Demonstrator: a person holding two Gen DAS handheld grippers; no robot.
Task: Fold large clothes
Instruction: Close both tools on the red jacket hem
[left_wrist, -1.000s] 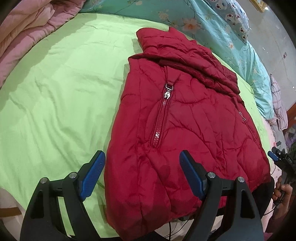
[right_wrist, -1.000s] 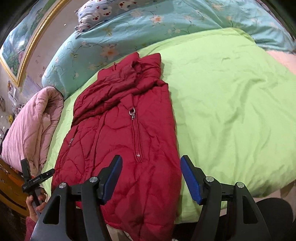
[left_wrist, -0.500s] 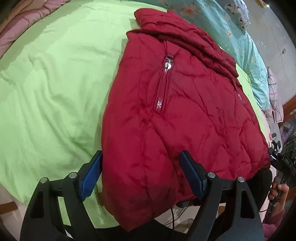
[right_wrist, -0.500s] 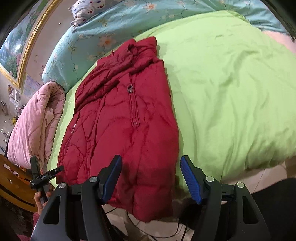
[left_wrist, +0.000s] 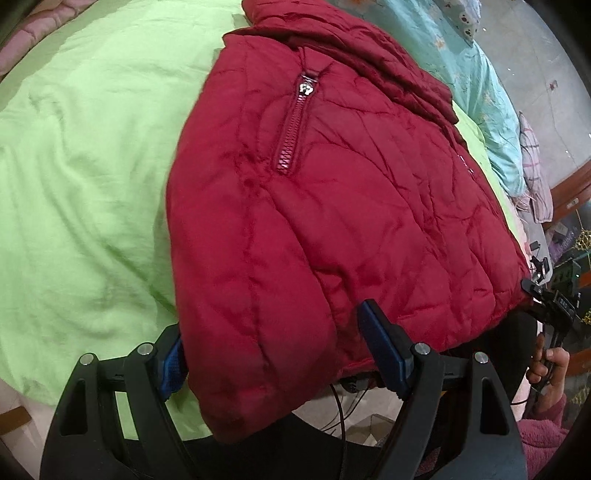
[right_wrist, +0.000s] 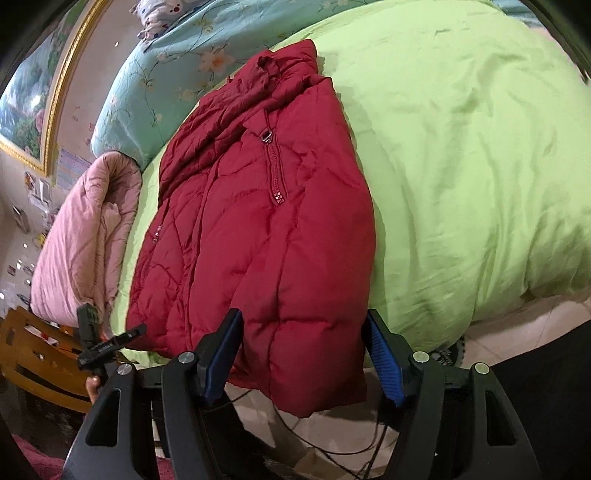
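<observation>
- A red quilted puffer jacket (left_wrist: 332, 206) is seen laid on the green quilt (left_wrist: 81, 177) of a bed, its hem hanging over the near edge and its hood end turned toward the floral duvet (right_wrist: 155, 74).
- The left gripper (left_wrist: 271, 356) is held at the hem's left corner, jaws spread, with the padded corner lying between them; whether either blue pad actually presses on the fabric cannot be told (the left pad is half hidden behind the cloth).
- The right gripper (right_wrist: 304, 356) is placed at the hem's other corner, jaws likewise spread, and the hanging fabric is framed by them without a visible pinch.
- The jacket is judged light, soft and springy, with a slick shell; a shallow pinch is likely to be slipped out of, so a deep bite on the stitched hem edge at both corners is to be preferred (the puffy fill will be squashed first).
- A fold lifted by the corners can be expected to sag in the middle.
- Only in the left wrist view are the pocket zipper (left_wrist: 295, 122) seen close up and a person's hand (left_wrist: 550, 369) on the other handle.
- Only in the right wrist view are a pink rolled quilt (right_wrist: 85, 240), a wooden chair (right_wrist: 33, 362), a framed picture (right_wrist: 33, 85) and the cables (right_wrist: 332, 435) on the floor below the hem shown.
</observation>
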